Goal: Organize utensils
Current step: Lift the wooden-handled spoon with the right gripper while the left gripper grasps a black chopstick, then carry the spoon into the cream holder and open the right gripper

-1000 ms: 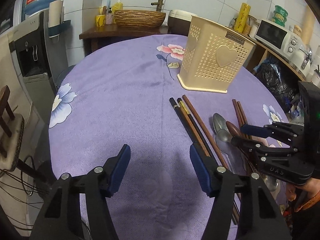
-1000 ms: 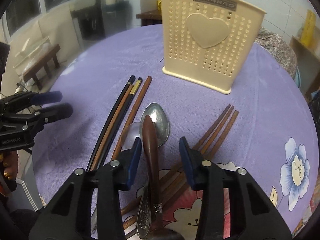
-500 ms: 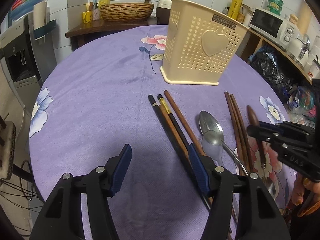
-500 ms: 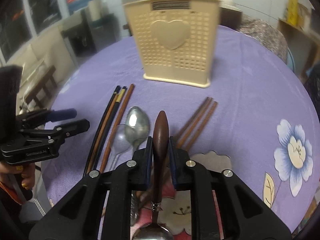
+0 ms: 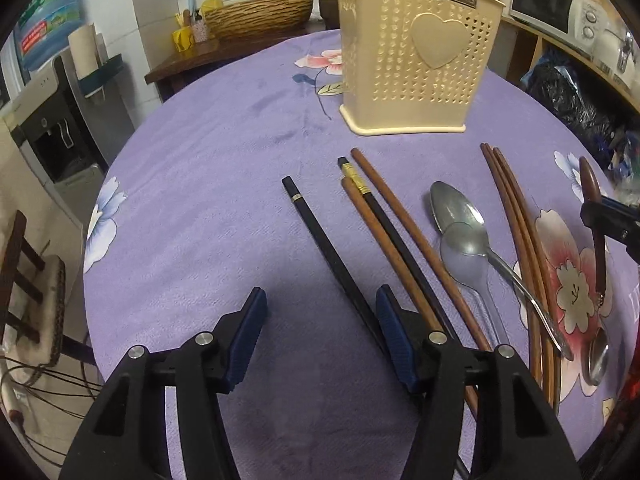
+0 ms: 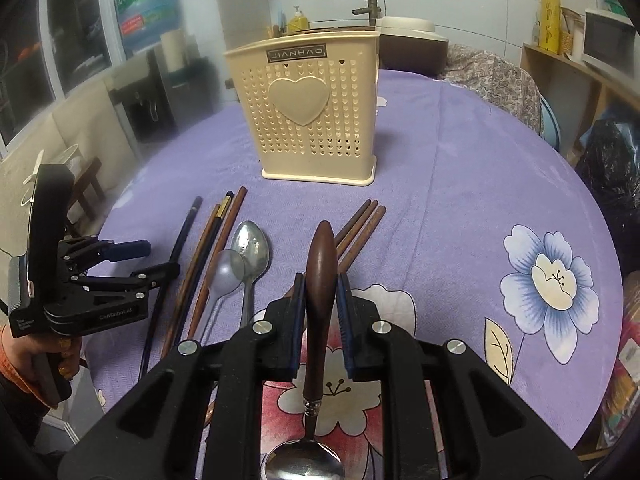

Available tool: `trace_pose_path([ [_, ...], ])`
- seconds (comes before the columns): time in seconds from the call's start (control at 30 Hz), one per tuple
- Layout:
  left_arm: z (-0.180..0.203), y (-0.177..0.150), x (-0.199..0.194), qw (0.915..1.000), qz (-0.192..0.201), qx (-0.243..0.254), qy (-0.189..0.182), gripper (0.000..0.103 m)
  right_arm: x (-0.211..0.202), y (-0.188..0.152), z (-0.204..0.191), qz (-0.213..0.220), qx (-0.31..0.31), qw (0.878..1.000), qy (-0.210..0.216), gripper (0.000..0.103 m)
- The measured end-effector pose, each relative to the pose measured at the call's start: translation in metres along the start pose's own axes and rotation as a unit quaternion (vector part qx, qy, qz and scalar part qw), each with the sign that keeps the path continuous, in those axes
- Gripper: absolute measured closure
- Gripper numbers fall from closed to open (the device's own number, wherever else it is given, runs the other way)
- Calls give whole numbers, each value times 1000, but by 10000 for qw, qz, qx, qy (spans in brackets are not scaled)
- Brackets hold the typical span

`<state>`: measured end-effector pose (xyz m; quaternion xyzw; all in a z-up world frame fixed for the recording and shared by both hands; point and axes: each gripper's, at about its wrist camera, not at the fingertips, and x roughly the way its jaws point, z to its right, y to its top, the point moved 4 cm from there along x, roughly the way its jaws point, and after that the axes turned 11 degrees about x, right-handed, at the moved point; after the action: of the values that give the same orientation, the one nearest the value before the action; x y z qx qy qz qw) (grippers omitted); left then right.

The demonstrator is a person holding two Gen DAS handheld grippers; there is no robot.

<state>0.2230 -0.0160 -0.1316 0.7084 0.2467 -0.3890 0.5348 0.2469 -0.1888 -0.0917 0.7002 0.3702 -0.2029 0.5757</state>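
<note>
1. The right gripper [image 6: 320, 312] is clamped on the dark wooden handle of a wooden-handled spoon [image 6: 320, 280]. The handle tip points forward toward the holder and the metal bowl hangs low, near the camera.
2. The spoon appears lifted clear of the purple tablecloth [image 6: 460, 200]; the exact height cannot be told.
3. The cream utensil holder [image 6: 316, 116] stands upright straight ahead, its perforated heart face toward the gripper. Its open top is not visible from inside, so any compartments cannot be judged.
4. The left gripper [image 5: 320, 332] is spread wide and holds nothing. It hovers low over the cloth with a black chopstick [image 5: 332, 256] running between its fingers.
5. Still lying on the cloth are 3 more chopsticks [image 5: 384, 232], a steel spoon [image 5: 460, 216] overlapping a pale translucent spoon [image 5: 464, 260], and 3 brown chopsticks [image 5: 516, 216] to the right.
6. To do this step well, the right gripper should probably rise above the holder's rim, tip the spoon upright, and loosen its grip only once the spoon is inside.
7. The grip sits mid-handle, so the heavier bowl end may swing; a slow tilt seems wise.
</note>
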Motion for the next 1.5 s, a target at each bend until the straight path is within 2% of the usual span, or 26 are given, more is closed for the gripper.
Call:
trace_pose_path([
  [0.27, -12, 31, 21, 9995, -165, -195, -186, 47, -5, 2, 2, 89, 51, 9999, 6, 87],
  [0.5, -12, 55, 35, 9996, -259, -26, -49, 87, -7, 10, 10, 175, 203, 9996, 22, 87],
  [0.53, -12, 58, 36, 9995, -280, -44, -109, 89, -8, 11, 10, 185, 197, 9996, 14, 87],
  [0.63, -10, 61, 37, 9992, -306, -84, -240, 92, -11, 12, 12, 233, 194, 9995, -40, 87],
  [0.8, 1, 65, 39, 9994, -284, 163, -149, 94, -15, 14, 18, 270, 255, 9993, -107, 87],
  [1.0, -5, 64, 37, 9992, -227, -48, -334, 95, -16, 15, 21, 284, 278, 9991, -144, 87],
  [1.13, -12, 68, 18, 9989, 110, -160, -434, 94, -20, 16, 22, 298, 318, 9990, -65, 87],
  [1.23, -21, 73, -12, 9965, 528, -273, -583, 94, -30, 19, 24, 364, 403, 9985, 60, 87],
  [1.4, -41, 84, -77, 9889, 1293, -388, -623, 94, -57, 31, 32, 531, 640, 9959, 354, 87],
  [1.5, -53, 90, -112, 9826, 1718, -429, -566, 94, -69, 38, 33, 668, 624, 9953, 328, 87],
])
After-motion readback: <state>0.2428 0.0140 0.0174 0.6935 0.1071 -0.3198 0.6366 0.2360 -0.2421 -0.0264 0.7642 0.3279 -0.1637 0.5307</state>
